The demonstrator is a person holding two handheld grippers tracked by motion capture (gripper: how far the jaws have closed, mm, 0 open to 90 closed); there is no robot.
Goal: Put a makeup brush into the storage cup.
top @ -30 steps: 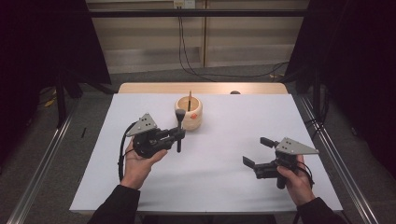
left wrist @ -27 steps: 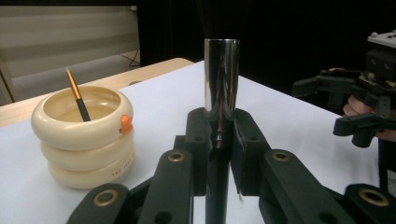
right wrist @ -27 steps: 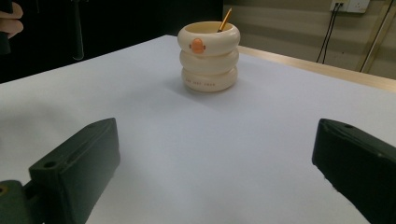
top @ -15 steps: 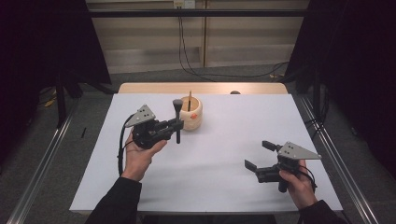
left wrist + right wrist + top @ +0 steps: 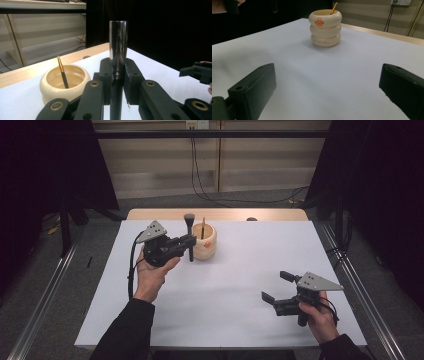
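A: Since a second ago the left gripper (image 5: pixel 189 241) has carried the makeup brush (image 5: pixel 189 236) away from the near side and toward the far edge of the counter (image 5: pixel 250 330), so it is now just beside the cream holder (image 5: pixel 205 242). The right gripper (image 5: pixel 275 286) has kept its place near the near right corner.

B: And the fingers?

A: The left fingers (image 5: pixel 132 77) are clenched on the brush's dark handle, just under its shiny metal ferrule (image 5: pixel 118 42). The brush stands upright, bristles up, its lower end above the white cover.

B: The right ones?

A: Released. In the right gripper view the two fingers (image 5: pixel 253 90) stand wide apart with bare white cover between them, gripping nothing.

B: Where does the holder sit?

A: Near the middle of the far edge, on the brush's right in the high view. It looks like three stacked rings with an orange mark on one side, and a thin pencil-like stick (image 5: pixel 62 72) with a gold tip leans inside it.

B: Do brush and holder touch?

A: I cannot tell from the high view; the left gripper view shows a gap between them.
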